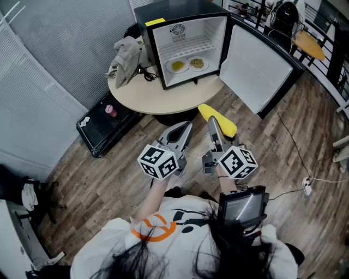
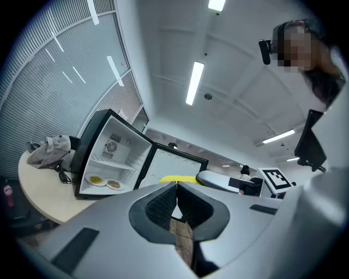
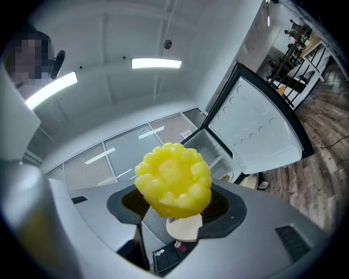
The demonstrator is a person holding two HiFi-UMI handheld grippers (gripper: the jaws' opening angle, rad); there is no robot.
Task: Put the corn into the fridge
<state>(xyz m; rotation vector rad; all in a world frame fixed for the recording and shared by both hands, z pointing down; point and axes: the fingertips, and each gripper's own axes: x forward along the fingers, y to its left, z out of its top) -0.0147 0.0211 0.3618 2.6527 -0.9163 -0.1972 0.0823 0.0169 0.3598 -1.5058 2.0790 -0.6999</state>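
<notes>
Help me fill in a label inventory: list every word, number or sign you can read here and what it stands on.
No text reads clearly in any view.
Yellow sticker on top of the fridge: too small to read.
Marker cubes: black-and-white square patterns, no letters.
Orange emblem on the person's shirt: a ring shape, no letters visible.

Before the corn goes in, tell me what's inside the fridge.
Two plates of food sit side by side on the fridge floor, below a bare wire shelf. Its ceiling is hidden.
</notes>
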